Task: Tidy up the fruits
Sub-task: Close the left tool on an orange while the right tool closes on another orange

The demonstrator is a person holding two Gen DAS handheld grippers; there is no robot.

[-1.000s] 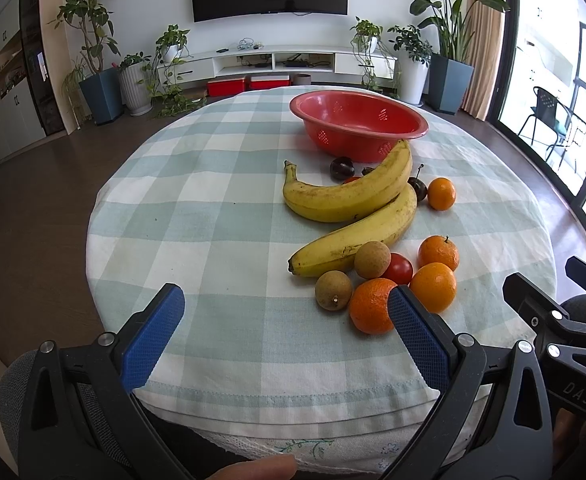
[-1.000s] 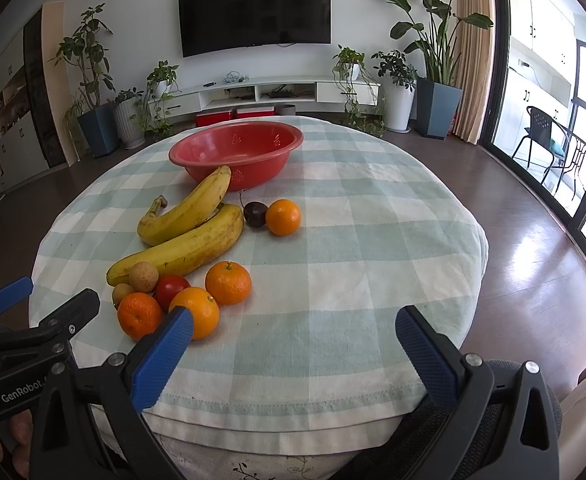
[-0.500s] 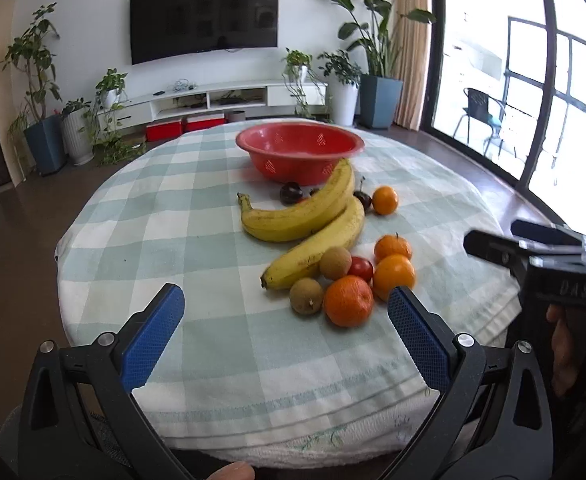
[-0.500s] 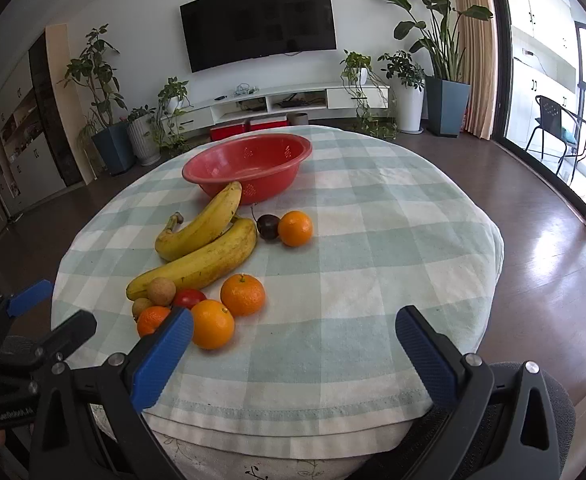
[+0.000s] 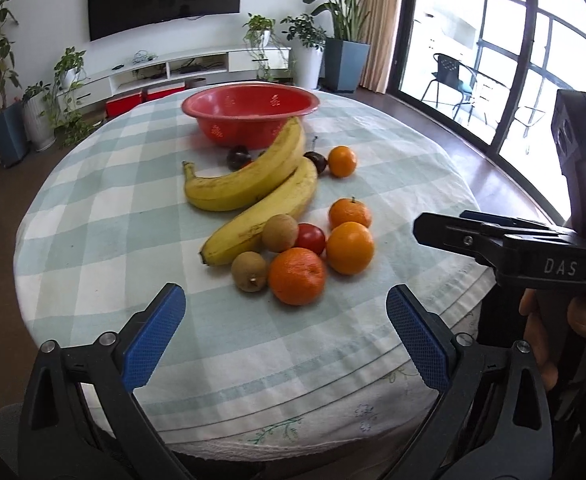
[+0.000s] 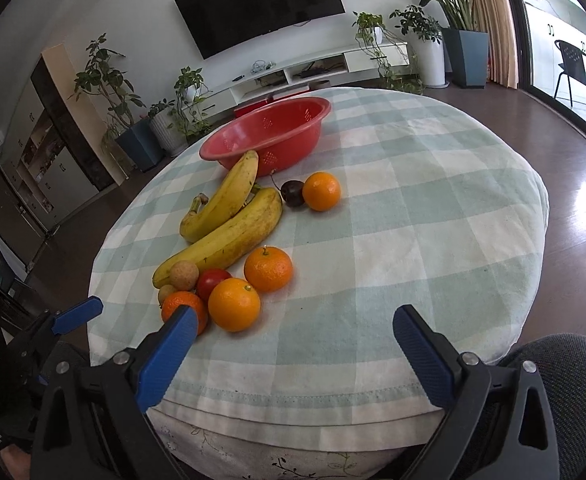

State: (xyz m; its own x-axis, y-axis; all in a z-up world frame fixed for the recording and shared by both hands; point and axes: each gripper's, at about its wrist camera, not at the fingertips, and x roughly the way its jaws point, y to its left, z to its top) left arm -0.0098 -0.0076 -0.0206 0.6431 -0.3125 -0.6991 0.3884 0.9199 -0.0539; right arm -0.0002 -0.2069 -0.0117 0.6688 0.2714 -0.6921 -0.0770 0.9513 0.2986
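The left gripper [image 5: 285,332] and right gripper [image 6: 291,350] hang over the near table edge [image 5: 253,436], fingers spread wide and closing, nothing between them; just beyond lie the near orange [image 5: 297,276], two brown fruits [image 5: 249,271] and a tomato [image 5: 310,239]; two bananas [image 5: 265,216] angle toward the far red bowl [image 5: 249,114]; the checked cloth [image 6: 433,216] lies bare to the right, open right up to its edge.
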